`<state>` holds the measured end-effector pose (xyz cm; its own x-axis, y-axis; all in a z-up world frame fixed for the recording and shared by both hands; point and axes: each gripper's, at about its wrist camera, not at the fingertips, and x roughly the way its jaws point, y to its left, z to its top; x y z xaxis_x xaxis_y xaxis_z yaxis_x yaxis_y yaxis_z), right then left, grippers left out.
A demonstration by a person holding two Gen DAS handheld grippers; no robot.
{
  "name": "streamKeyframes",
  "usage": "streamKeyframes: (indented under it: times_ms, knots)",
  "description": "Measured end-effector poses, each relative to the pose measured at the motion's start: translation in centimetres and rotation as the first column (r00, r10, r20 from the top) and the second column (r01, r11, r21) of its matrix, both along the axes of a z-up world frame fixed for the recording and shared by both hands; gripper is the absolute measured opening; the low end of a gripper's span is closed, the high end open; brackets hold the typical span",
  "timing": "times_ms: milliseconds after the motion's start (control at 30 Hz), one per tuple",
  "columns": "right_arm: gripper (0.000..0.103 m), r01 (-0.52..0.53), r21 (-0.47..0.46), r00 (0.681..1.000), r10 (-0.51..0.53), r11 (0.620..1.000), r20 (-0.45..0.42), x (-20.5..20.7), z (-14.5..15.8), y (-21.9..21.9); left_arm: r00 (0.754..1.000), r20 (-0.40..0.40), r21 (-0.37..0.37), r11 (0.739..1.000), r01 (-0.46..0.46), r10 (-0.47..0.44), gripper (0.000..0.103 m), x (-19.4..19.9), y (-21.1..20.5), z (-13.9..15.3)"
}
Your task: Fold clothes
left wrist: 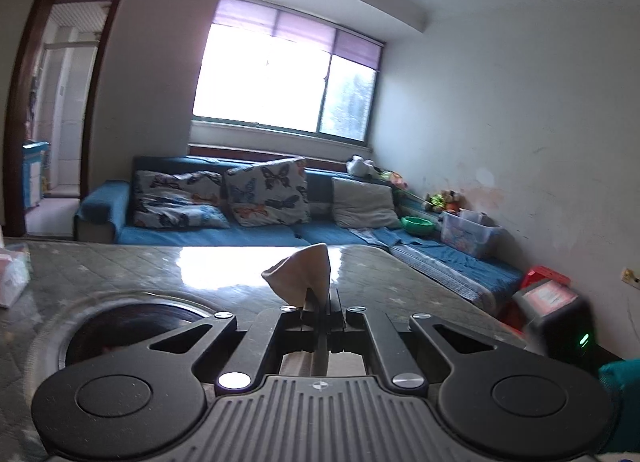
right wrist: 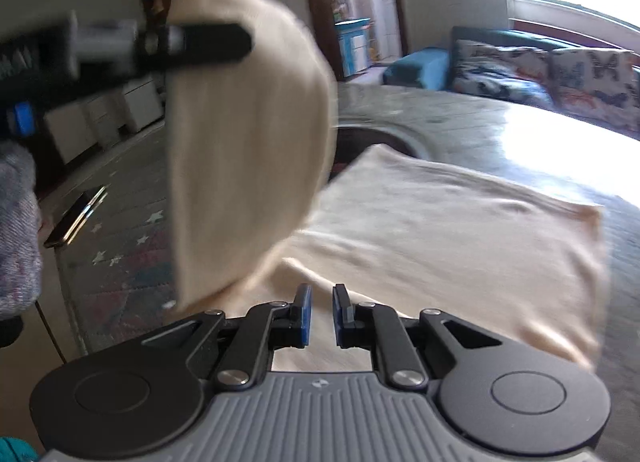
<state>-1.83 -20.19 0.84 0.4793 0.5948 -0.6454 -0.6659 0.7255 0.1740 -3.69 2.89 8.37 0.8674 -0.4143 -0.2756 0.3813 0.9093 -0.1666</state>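
A cream garment (right wrist: pixel 440 229) lies flat on the grey patterned table (right wrist: pixel 460 125). My left gripper (left wrist: pixel 322 302) is shut on a corner of it; the pinched cloth (left wrist: pixel 304 270) sticks up above the fingers. In the right wrist view the left gripper (right wrist: pixel 240 41) holds that part of the cream garment (right wrist: pixel 244 141) lifted, hanging as a flap above the table at the upper left. My right gripper (right wrist: pixel 321 314) is open, blue pads apart, just above the garment's near edge, holding nothing.
A round dark recess (left wrist: pixel 132 326) sits in the table at the left. A phone (right wrist: pixel 76 217) lies near the table's left edge. A blue sofa (left wrist: pixel 248 234) with butterfly pillows stands behind the table under the window. A red and black device (left wrist: pixel 548 302) sits at the right.
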Motion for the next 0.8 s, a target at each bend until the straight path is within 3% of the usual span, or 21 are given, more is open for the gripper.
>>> streamKeyframes:
  times_ms: [233, 400, 567, 700, 800]
  knots:
    - [0.017, 0.199, -0.021, 0.980, -0.199, 0.980, 0.024, -1.4, 1.0, -7.5, 0.990, -0.066, 0.038, 0.991, 0.129, -0.126, 0.003, 0.2, -4.8, -3.3]
    - [0.017, 0.286, -0.005, 0.958, -0.286, 0.958, 0.007, -2.0, 0.7, -10.6, 0.957, -0.210, 0.064, 0.974, 0.218, -0.200, 0.009, 0.5, -7.6, -7.3]
    - [0.017, 0.294, 0.017, 0.956, -0.294, 0.956, -0.008, -1.6, 0.2, -11.3, 0.936, -0.294, 0.081, 0.970, 0.229, -0.196, 0.029, 0.1, -7.2, -9.1]
    - [0.017, 0.266, 0.032, 0.964, -0.265, 0.963, -0.020, -1.4, -0.2, -10.4, 0.942, -0.289, 0.079, 0.976, 0.201, -0.171, 0.040, 0.0, -5.0, -8.3]
    - [0.017, 0.247, 0.040, 0.969, -0.245, 0.968, -0.038, -1.3, -0.8, -9.4, 0.949, -0.279, 0.086, 0.980, 0.180, -0.150, 0.042, -0.1, -3.5, -7.9]
